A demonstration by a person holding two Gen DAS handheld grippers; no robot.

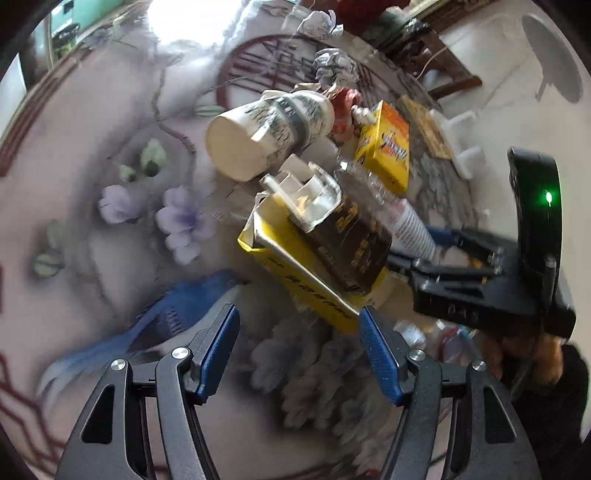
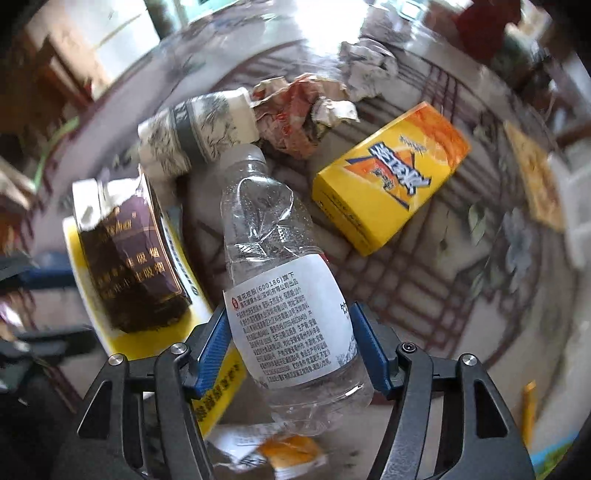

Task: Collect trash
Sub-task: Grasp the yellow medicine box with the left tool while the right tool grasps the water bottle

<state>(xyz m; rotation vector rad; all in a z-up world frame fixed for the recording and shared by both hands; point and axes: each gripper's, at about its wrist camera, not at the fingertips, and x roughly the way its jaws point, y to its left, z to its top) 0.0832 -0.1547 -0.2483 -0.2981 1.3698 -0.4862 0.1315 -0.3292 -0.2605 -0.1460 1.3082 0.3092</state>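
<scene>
My right gripper [image 2: 290,334] is shut on a crushed clear plastic bottle [image 2: 284,266] with a white label; it also shows in the left wrist view [image 1: 402,218], with the right gripper [image 1: 436,254] coming in from the right. My left gripper [image 1: 299,332] is open and empty, just short of a flattened yellow carton [image 1: 295,266] with a dark brown cigarette pack [image 1: 351,240] lying on it. A paper cup [image 1: 266,129] lies on its side behind them. A yellow-orange box [image 2: 391,173] lies right of the bottle. Crumpled paper [image 2: 299,110] lies beyond.
The trash sits on a round table with a flower-patterned cloth [image 1: 129,203]. More crumpled paper balls [image 1: 321,26] lie at the far edge. A blue wrapper [image 1: 177,314] lies left of my left gripper. A small orange packet [image 2: 288,450] lies under the bottle.
</scene>
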